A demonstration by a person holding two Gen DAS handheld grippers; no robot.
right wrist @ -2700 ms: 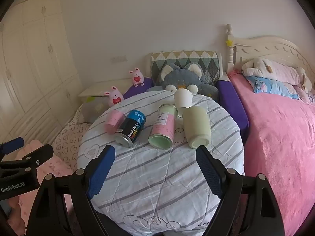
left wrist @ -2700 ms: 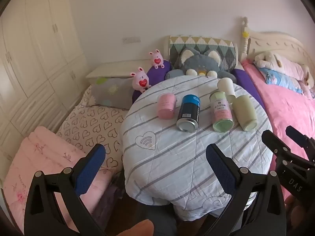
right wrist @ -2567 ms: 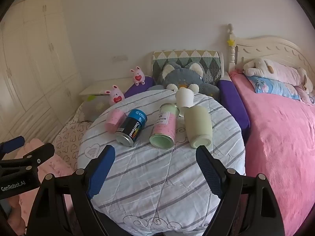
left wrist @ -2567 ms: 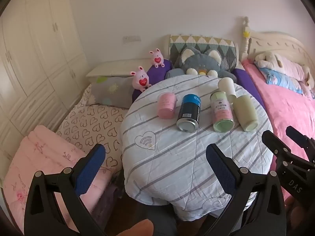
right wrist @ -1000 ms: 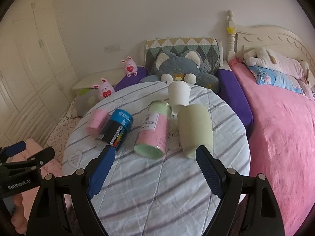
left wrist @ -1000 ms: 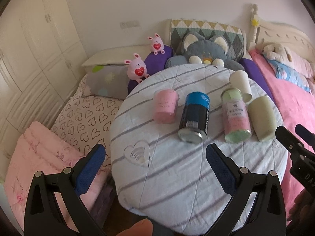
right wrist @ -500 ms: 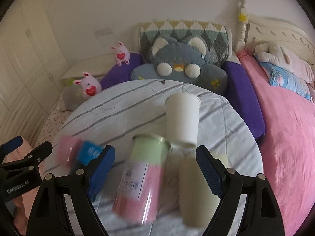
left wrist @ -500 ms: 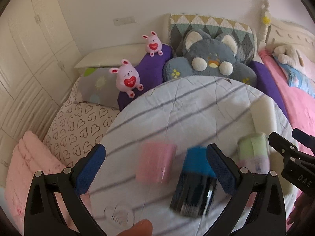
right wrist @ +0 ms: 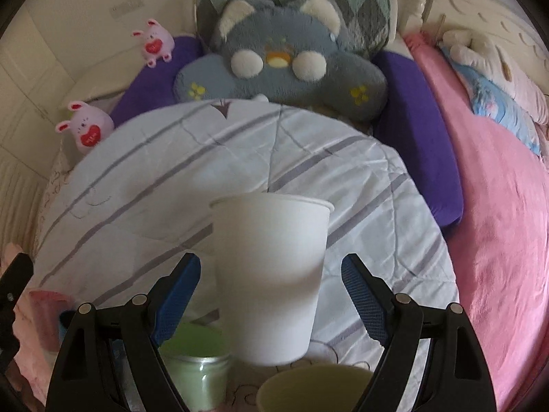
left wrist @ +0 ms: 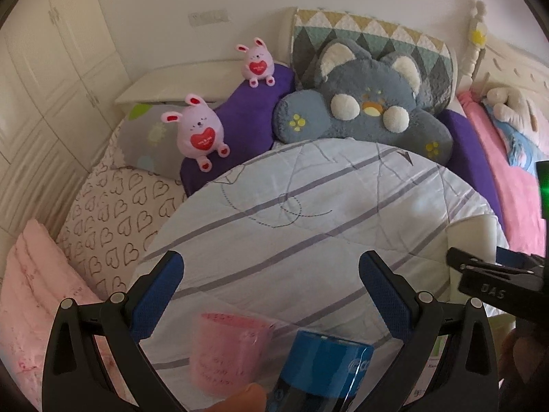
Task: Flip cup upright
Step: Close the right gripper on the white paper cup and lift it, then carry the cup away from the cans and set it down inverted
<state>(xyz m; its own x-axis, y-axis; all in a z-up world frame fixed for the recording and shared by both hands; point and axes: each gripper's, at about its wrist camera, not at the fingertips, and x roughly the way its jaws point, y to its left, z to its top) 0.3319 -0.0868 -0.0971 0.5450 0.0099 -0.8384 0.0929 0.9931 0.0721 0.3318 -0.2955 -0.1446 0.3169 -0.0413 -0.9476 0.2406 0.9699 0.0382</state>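
A white paper cup [right wrist: 271, 274] lies on its side on the round table with the striped cloth [right wrist: 171, 171], its rim pointing away from me. My right gripper [right wrist: 271, 285] is open, its blue pads on either side of the cup and apart from it. The cup shows at the right edge of the left wrist view [left wrist: 477, 240], behind the right gripper's fingers. My left gripper [left wrist: 271, 281] is open and empty above the table, just beyond a pink cup [left wrist: 230, 353] and a blue can [left wrist: 326, 367].
A green-lidded can [right wrist: 195, 360] and a pale green cup [right wrist: 315, 391] lie near the right gripper. A grey cat cushion [right wrist: 274, 65], purple cushions and pink bunny toys [left wrist: 202, 130] lie behind the table. A pink bed [right wrist: 497, 223] is to the right.
Both grippers have moved forward and lower over the table. The right gripper has come up to the white cup, which now sits between its open fingers.
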